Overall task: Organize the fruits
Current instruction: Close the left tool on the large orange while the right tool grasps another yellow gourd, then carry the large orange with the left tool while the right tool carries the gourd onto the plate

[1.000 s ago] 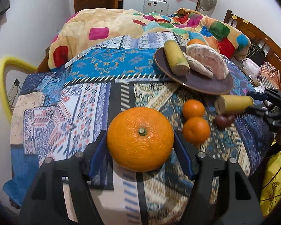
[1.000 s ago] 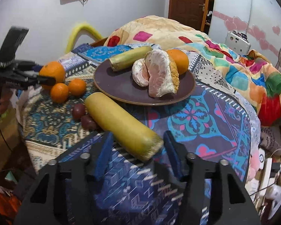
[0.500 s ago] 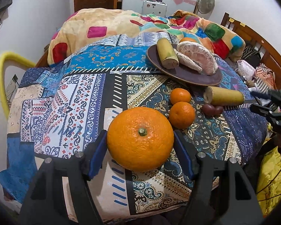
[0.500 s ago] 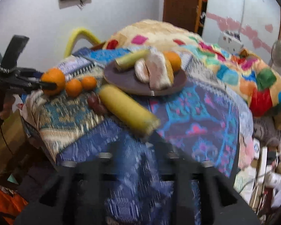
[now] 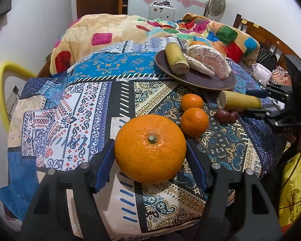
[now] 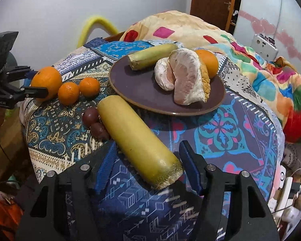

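My left gripper [image 5: 149,160] is shut on a large orange [image 5: 150,148], held just above the patterned cloth. It also shows in the right wrist view [image 6: 47,82]. My right gripper [image 6: 147,163] has its jaws around the near end of a yellow-green cane piece [image 6: 138,138] lying on the cloth; a gap shows on each side. Two small oranges [image 5: 193,112] and two dark red fruits [image 6: 95,121] lie between the grippers. A brown plate [image 6: 146,92] holds another cane piece [image 6: 152,56], peeled pomelo [image 6: 187,78] and an orange [image 6: 208,63].
The table is round and covered by a patchwork cloth [image 5: 76,104]. A bed with a colourful blanket [image 5: 118,32] lies behind it. A yellow chair back [image 5: 2,84] stands at the left. A wooden headboard [image 5: 258,34] and clutter are at the right.
The left gripper lifted and drew back with the large orange. The right gripper pulled away from the cane piece, then came back around its near end.
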